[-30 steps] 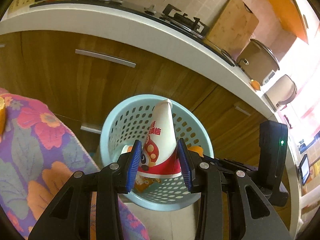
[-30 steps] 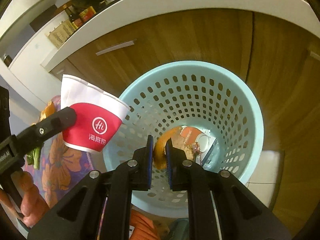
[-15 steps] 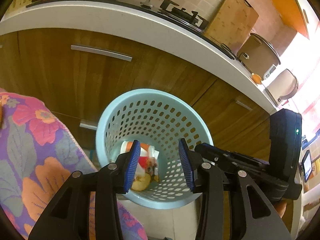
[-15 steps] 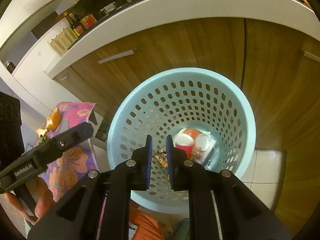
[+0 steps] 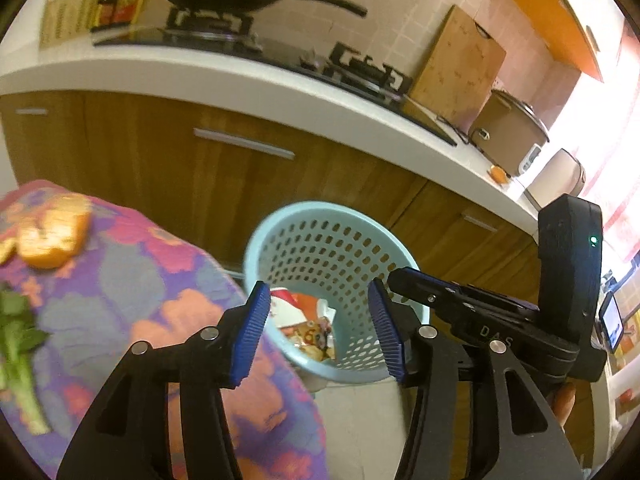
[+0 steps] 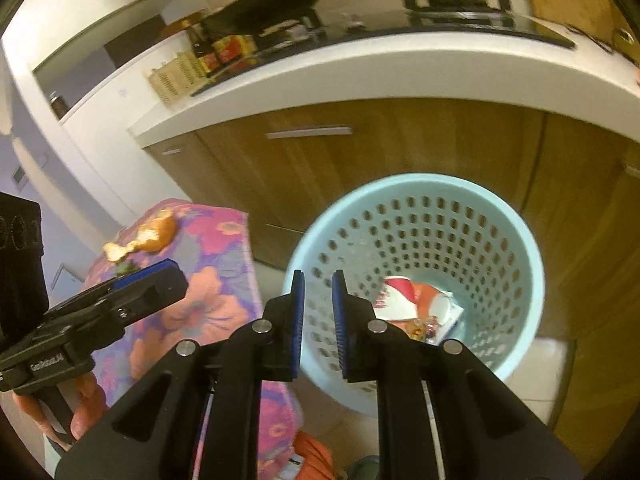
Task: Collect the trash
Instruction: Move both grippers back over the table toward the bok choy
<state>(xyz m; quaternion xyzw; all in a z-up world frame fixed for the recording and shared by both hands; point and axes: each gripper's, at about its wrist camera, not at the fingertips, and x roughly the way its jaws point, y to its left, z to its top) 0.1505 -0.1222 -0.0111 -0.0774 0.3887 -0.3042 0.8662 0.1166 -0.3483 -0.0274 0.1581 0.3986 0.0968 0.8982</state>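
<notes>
Dropped red-and-white cup lies in basket; left hand-held gripper wide, right narrow.

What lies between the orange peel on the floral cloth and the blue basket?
Only bare floral cloth: in the right wrist view nothing sits between the orange peel and the blue basket. The open left gripper hangs nearer the camera.

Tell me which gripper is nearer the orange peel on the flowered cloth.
Left. The left gripper hangs open beside the cloth that holds the orange peel; the right gripper sits farther off, by the blue basket.
</notes>
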